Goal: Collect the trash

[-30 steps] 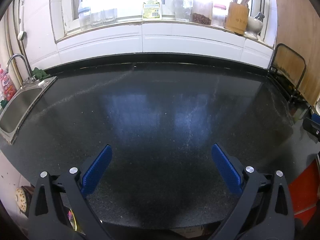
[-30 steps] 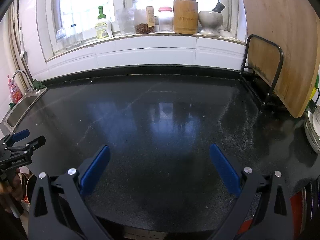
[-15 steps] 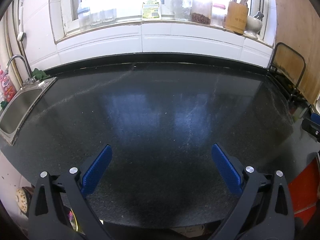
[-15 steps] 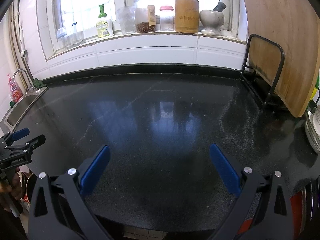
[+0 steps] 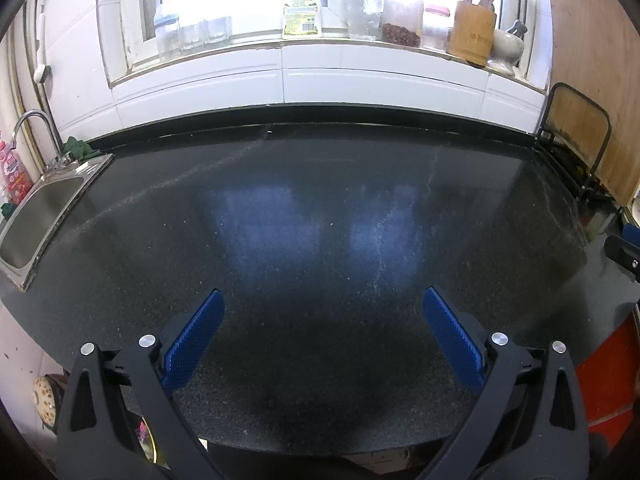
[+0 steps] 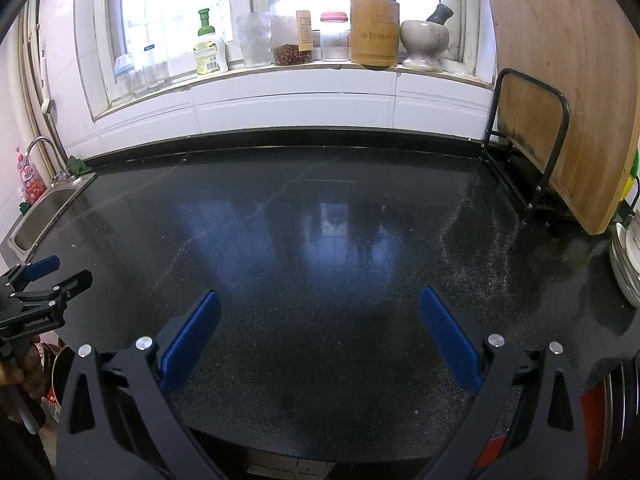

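Observation:
No trash shows on the black speckled countertop (image 5: 320, 208) in either view. My left gripper (image 5: 322, 300) hovers over the counter's front edge, its blue-padded jaws wide apart with nothing between them. My right gripper (image 6: 318, 300) stands the same way, open and empty, above the counter (image 6: 320, 232). In the right wrist view the left gripper (image 6: 48, 276) appears at the far left, held by a hand. A tip of the right gripper (image 5: 624, 250) shows at the right edge of the left wrist view.
A steel sink (image 5: 44, 208) with a tap lies at the left. The windowsill holds a soap bottle (image 6: 210, 50), jars, a bamboo utensil holder (image 6: 374, 34) and a mortar (image 6: 424, 42). A wooden board (image 6: 568, 80) leans in a black rack (image 6: 528, 148) at right. Stacked plates (image 6: 626, 264) sit far right.
Both grippers have drifted very slightly; the scene is otherwise the same and both stay open.

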`<state>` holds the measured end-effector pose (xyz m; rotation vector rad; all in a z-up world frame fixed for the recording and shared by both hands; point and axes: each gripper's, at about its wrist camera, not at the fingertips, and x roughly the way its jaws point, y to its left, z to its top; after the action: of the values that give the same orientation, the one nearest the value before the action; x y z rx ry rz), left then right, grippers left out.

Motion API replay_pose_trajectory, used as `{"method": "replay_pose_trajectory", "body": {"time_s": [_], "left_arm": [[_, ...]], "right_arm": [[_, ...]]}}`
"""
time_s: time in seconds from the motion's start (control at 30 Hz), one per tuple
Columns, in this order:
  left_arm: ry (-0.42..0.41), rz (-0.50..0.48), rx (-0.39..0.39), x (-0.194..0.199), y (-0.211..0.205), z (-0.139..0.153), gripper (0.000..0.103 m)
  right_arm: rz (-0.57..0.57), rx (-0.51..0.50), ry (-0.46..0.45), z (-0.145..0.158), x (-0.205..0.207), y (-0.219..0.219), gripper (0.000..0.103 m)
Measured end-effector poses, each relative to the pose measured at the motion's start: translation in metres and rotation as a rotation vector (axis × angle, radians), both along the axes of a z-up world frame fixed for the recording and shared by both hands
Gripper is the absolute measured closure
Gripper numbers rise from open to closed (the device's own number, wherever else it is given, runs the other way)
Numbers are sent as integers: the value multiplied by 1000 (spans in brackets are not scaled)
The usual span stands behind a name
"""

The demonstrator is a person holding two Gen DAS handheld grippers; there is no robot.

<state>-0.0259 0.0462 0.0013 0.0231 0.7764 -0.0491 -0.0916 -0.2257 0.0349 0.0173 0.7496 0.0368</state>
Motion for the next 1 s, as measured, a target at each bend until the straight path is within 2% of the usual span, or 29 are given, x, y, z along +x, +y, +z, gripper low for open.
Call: {"method": "replay_pose_trajectory", "body": {"time_s": [1.0], "left_arm": [[15, 2, -4, 5, 1, 0, 7]], "right_arm": [[24, -9, 10, -4, 12, 0, 7]]}}
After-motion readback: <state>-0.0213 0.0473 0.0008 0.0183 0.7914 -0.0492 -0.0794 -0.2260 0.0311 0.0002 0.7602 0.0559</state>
